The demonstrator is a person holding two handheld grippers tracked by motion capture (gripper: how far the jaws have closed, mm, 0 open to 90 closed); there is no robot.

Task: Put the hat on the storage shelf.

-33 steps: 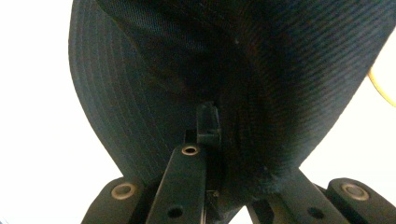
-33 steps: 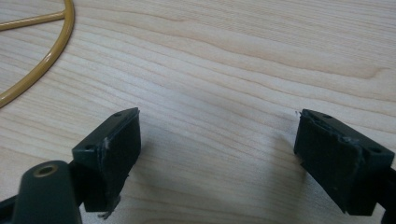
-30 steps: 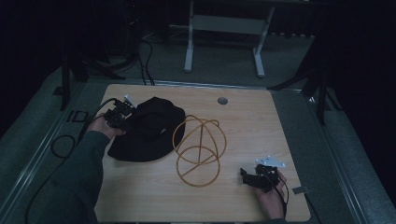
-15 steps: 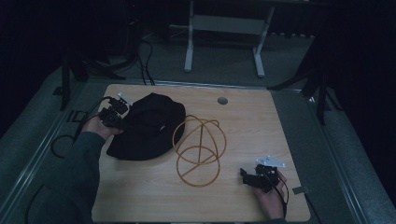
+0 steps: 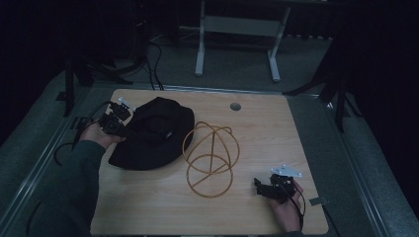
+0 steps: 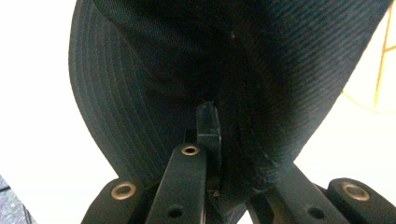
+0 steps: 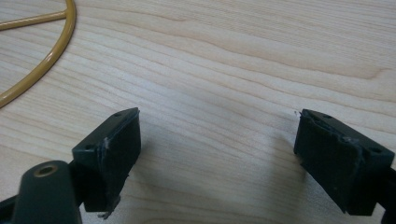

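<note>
Overhead forward-down on table (image 5: 148, 207); gripper cameras close along jaws.

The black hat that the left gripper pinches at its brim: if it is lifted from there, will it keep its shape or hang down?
The black hat is probably floppy: it lies slumped and creased on the table. Its ribbed cloth bends around the jaws of the left gripper, so it would likely droop if lifted. It also looks light, so the brim pinch should hold.

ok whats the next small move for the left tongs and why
Probably lift the hat a little and carry it toward the wire stand. The left tongs are shut on the hat's brim, while most of the hat lies on the table beside the stand. The right tongs rest open on bare wood, holding nothing, so the left must do the moving.
</note>
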